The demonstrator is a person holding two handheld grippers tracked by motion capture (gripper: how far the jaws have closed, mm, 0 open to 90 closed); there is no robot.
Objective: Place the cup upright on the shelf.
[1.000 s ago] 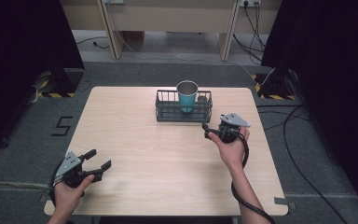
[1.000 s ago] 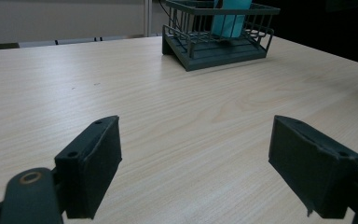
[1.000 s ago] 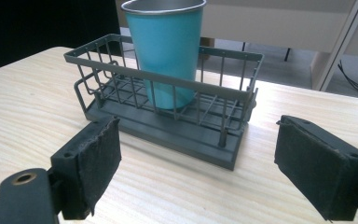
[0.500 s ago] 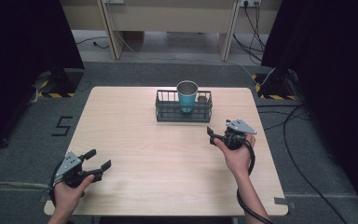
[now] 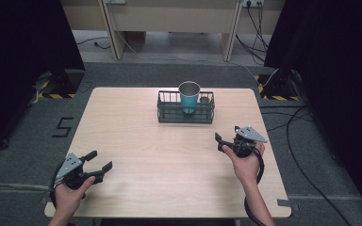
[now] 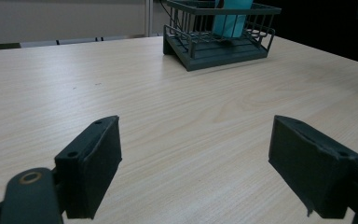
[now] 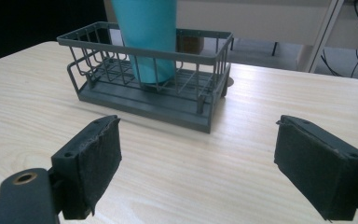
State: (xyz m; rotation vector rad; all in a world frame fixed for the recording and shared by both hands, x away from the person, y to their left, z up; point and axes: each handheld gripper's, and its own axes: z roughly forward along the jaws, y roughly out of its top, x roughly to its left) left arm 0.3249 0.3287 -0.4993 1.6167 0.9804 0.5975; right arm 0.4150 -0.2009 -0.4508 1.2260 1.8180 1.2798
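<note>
1. A pale wood table point(image 5: 169, 160) stands on grey carpet, seen from above.
2. A dark wire rack point(image 5: 185, 112) sits toward 12 o'clock on the table, its long side running left to right.
3. A teal cup point(image 5: 189, 96) stands upright inside the rack, about mid-length.
4. A small dark thing point(image 5: 204, 100) sits at the cup's 3 o'clock, by the rack's far wall; from above it is too small to name, and whether it is inside the rack or just behind it cannot be told.
5. The left gripper point(image 5: 100, 161) is at about 7 o'clock on the table, held in the left hand point(image 5: 68, 195) near the front edge. Its jaws are spread wide with nothing between them, pointing toward 2 o'clock.
6. In the left gripper view the jaws hang low over bare wood, with the rack point(image 6: 219, 35) far ahead at 12 to 1 o'clock.
7. The right gripper point(image 5: 219, 142) is at about 4 o'clock, held in the right hand point(image 5: 246, 162), well apart from the rack. Its jaws are also wide apart and hold nothing.
8. In the right gripper view the rack point(image 7: 151, 84) and cup point(image 7: 147, 37) lie ahead at about 11 o'clock.
</note>
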